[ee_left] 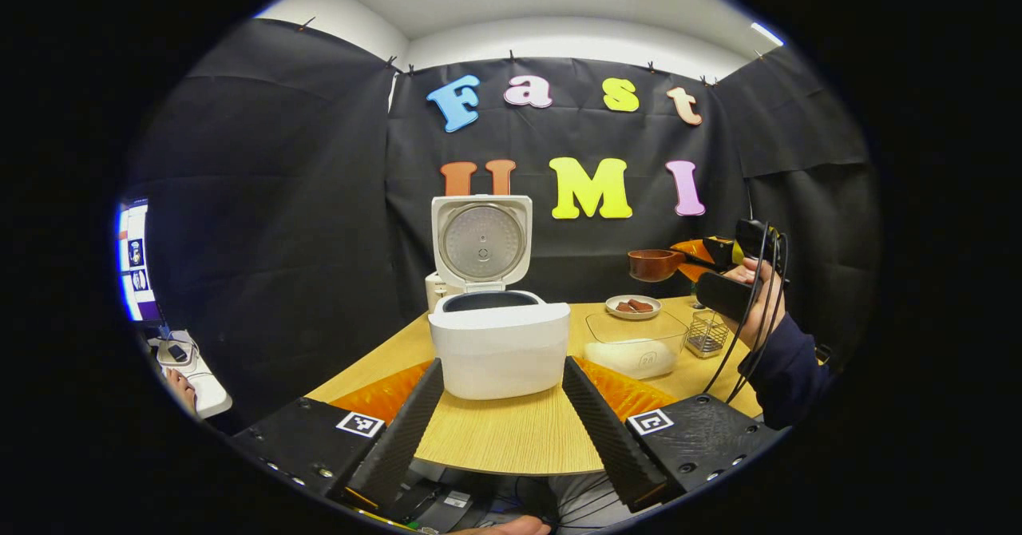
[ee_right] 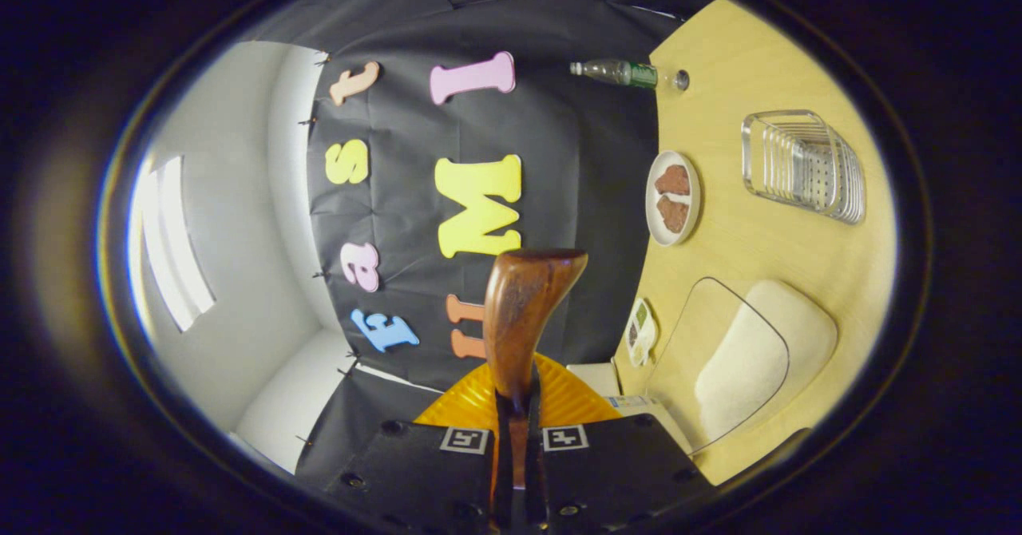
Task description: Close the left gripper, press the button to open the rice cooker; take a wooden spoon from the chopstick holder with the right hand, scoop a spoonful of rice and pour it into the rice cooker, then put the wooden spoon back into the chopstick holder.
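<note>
1. Two grippers are in use: the left gripper (ee_left: 501,407) hangs at the near edge of the tabletop (ee_left: 511,439), its fingers spread wide and holding nothing, with the rice cooker (ee_left: 499,343) between them farther off, lid up.
2. The right gripper (ee_right: 517,455) has its fingers clamped on the handle of the wooden spoon (ee_right: 523,311), raised above the tabletop.
3. The clear container of rice (ee_left: 635,347) sits right of the cooker, near the wire chopstick holder (ee_left: 707,333) and a small plate (ee_left: 632,306).
</note>
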### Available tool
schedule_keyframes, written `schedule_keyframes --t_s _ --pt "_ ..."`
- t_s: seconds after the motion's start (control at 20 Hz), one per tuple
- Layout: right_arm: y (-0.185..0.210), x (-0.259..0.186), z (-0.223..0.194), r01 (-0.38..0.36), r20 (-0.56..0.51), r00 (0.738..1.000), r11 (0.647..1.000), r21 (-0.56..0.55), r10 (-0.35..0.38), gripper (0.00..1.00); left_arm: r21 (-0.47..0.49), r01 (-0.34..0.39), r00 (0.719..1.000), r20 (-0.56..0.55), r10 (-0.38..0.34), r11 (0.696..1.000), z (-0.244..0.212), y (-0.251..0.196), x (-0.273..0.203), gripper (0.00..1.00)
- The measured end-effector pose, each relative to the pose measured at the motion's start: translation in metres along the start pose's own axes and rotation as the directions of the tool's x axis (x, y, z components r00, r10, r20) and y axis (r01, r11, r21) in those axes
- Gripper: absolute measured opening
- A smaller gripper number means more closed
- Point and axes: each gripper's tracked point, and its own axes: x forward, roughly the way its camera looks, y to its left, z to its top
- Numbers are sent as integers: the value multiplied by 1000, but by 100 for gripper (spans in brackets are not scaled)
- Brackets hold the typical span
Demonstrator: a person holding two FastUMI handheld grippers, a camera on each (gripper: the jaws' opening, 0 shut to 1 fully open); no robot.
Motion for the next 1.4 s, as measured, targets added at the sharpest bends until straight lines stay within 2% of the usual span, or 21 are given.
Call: schedule_keyframes --t_s 0.25,0.55,0.8,1.05,1.25,1.4 --pt "17 16 -13 -13 -27 1000 999 -34 12 11 -2 -8 1000 14 8 1000 7 12 -7 95" --pt "21 53 -35 17 -30 999 997 -69 -19 11 -20 -9 999 34 10 1000 15 28 -19 95" --pt "30 94 -72 47 -41 998 981 -188 -55 11 -30 -28 998 52 30 999 23 46 -25 95" --pt "33 140 -131 38 -102 992 942 -333 -76 11 -41 -58 996 61 60 997 32 59 -24 95" --pt "21 158 -173 24 -146 983 869 -493 -110 11 -61 -68 996 50 71 996 33 66 -25 95" --pt "23 167 -195 -5 -162 980 801 -599 -115 11 -68 -75 995 55 79 995 32 73 -28 95"
